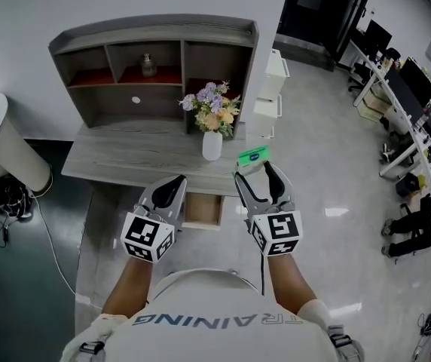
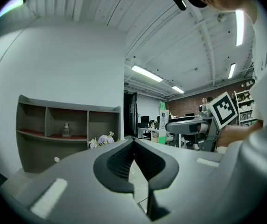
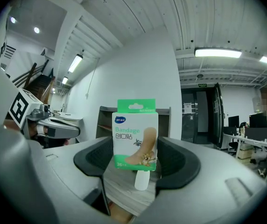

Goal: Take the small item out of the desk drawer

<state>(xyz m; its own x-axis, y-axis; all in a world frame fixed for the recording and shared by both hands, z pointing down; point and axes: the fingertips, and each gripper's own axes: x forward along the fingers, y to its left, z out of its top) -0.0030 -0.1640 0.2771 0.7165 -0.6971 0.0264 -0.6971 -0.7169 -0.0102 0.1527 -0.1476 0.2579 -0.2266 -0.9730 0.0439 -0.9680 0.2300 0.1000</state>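
A small white-and-green bandage box [image 3: 135, 136] stands upright between the pads of my right gripper [image 3: 136, 161], which is shut on it. In the head view the box [image 1: 252, 156] is held above the desk's front right edge, at the tip of the right gripper [image 1: 255, 166]. My left gripper [image 1: 172, 188] hovers beside it on the left, over the desk's front edge, and holds nothing. Its jaws meet at the tip in the left gripper view [image 2: 134, 146]. Below the desk top [image 1: 132, 153] a small wooden drawer [image 1: 203, 210] is pulled out between the two grippers.
A white vase of flowers [image 1: 212, 143] stands on the desk just beyond the grippers. The grey hutch [image 1: 155, 59] at the back holds a small bottle [image 1: 148, 65]. A white cylinder [image 1: 4, 149] stands left of the desk and a white cabinet [image 1: 273, 89] to its right.
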